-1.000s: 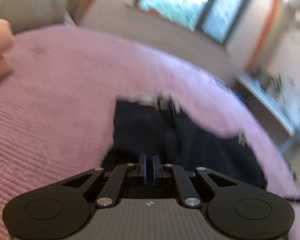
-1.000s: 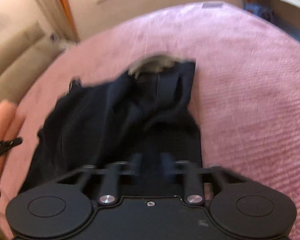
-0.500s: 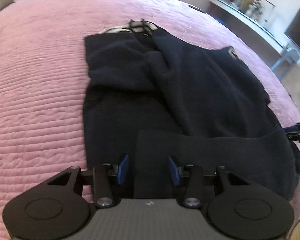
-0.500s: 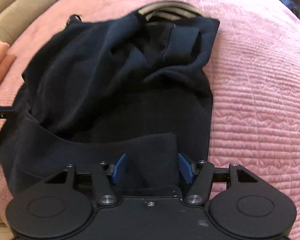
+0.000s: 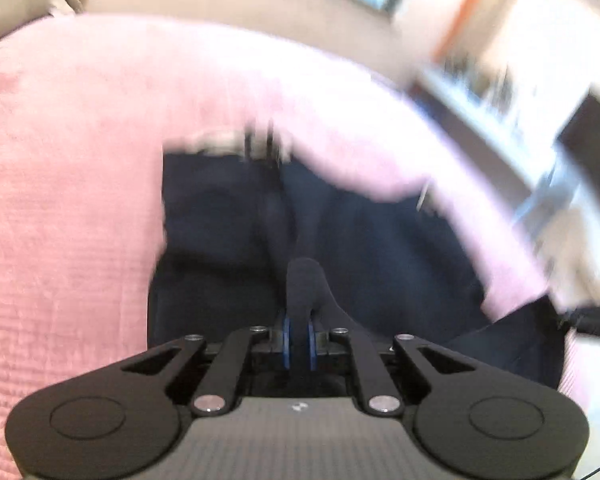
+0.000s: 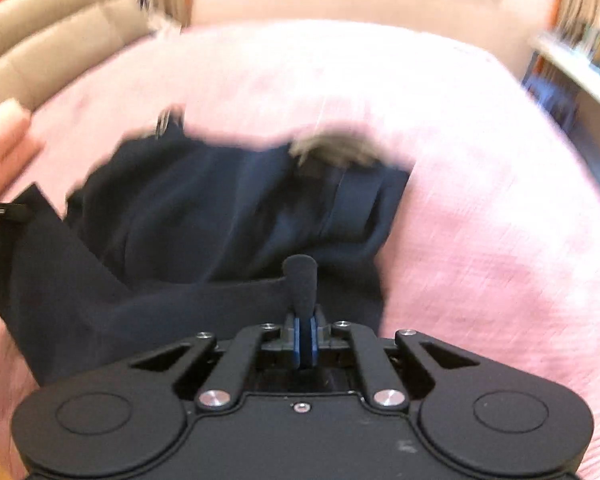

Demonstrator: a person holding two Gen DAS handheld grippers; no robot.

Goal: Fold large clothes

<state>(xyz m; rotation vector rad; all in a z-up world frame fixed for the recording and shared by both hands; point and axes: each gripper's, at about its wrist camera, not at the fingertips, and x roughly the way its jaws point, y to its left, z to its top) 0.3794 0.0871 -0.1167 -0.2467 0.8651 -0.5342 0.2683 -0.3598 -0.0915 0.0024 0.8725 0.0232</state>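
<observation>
Both grippers are clamped on the hem of a dark navy garment (image 6: 204, 216) spread over a pink bedspread (image 6: 480, 216). Half a second earlier each stood with its jaws apart astride the hem; now the blue pads have closed.

In the left wrist view, the left gripper (image 5: 299, 336) pinches a fold of the cloth, which stands up in a rounded tuft just past its pads. In the right wrist view, the right gripper (image 6: 305, 340) nips the hem the same way, a roll of cloth poking up beyond its fingertips.

The garment lies near the middle of the bedspread, its pale-lined collar (image 6: 336, 148) at the far end from the grippers and its hem at the near end. Between the two grips the hem is raised off the bedspread in a taut band, where half a second ago it lay flat. Both views have tipped up since then and are smeared with motion: the window wall beyond the bedspread is back in sight, and a beige sofa (image 6: 48, 40) shows beyond the garment's far left. A shelf (image 6: 580, 64) runs along the wall to the bedspread's right.

No brand, label or writing can be read; the blur hides any fine detail.
</observation>
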